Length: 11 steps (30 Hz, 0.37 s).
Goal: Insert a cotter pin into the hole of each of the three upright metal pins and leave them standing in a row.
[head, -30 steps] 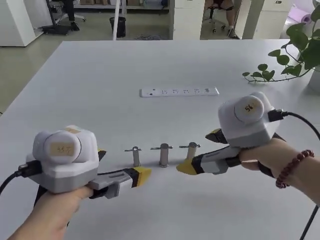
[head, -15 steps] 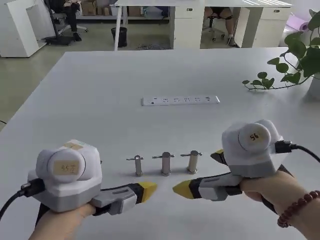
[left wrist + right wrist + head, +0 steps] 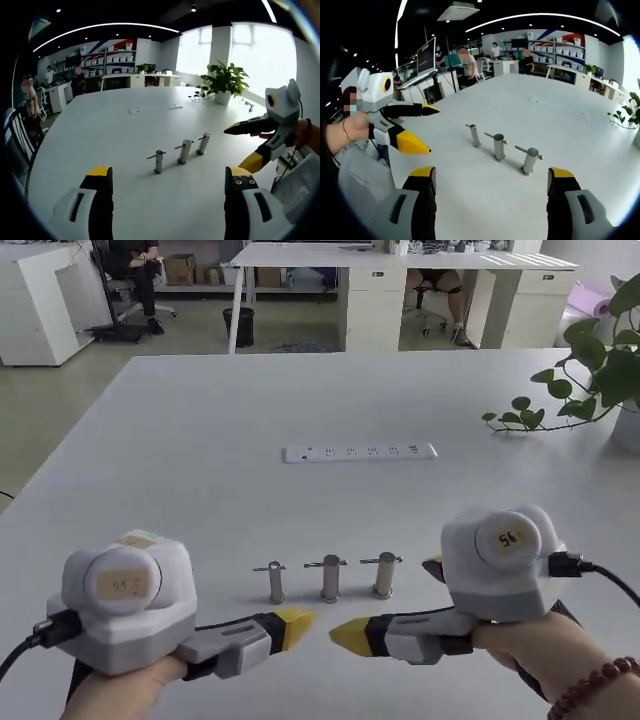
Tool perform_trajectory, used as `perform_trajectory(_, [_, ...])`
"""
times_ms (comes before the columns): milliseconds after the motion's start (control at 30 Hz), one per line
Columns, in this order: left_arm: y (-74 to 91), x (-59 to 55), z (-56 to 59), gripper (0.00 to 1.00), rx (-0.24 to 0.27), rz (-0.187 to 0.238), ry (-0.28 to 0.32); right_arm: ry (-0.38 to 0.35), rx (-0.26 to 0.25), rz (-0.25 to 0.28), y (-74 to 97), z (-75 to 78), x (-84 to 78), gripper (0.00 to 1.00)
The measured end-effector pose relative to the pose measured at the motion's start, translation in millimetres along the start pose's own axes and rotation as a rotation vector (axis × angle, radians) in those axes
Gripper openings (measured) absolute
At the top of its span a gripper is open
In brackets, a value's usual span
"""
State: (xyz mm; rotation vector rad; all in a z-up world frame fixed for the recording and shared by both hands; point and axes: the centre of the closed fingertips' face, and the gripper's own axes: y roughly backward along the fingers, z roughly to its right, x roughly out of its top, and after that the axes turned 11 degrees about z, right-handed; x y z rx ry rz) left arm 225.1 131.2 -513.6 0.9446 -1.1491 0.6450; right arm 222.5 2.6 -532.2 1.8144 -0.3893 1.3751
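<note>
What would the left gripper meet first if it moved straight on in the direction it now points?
Most likely the nearest upright metal pin, which stands ahead of the left gripper, in line with the gap of its open jaws. Height is unclear, so it may pass above it.

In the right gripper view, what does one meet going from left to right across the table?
The left gripper → first metal pin → second metal pin → third metal pin → potted plant at the far right.
</note>
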Motion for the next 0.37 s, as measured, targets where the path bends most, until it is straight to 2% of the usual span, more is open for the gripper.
perform_trajectory(100, [0.2, 1.9, 2.3, 0.96, -0.005, 0.01, 0.003, 0.009, 0.003, -0.014, 2.9, -2.0, -3.9, 0.91])
perform_trajectory(200, [0.1, 1.1, 3.8, 0.98, -0.01, 0.001, -0.012, 0.029, -0.01, -0.021, 5.3, 0.5, -4.6, 0.91])
perform_trajectory(367, [0.2, 1.6, 6.4, 0.99, -0.015, 0.003, -0.015, 0.015, -0.013, -0.02, 9.0, -0.2, -5.6, 0.91])
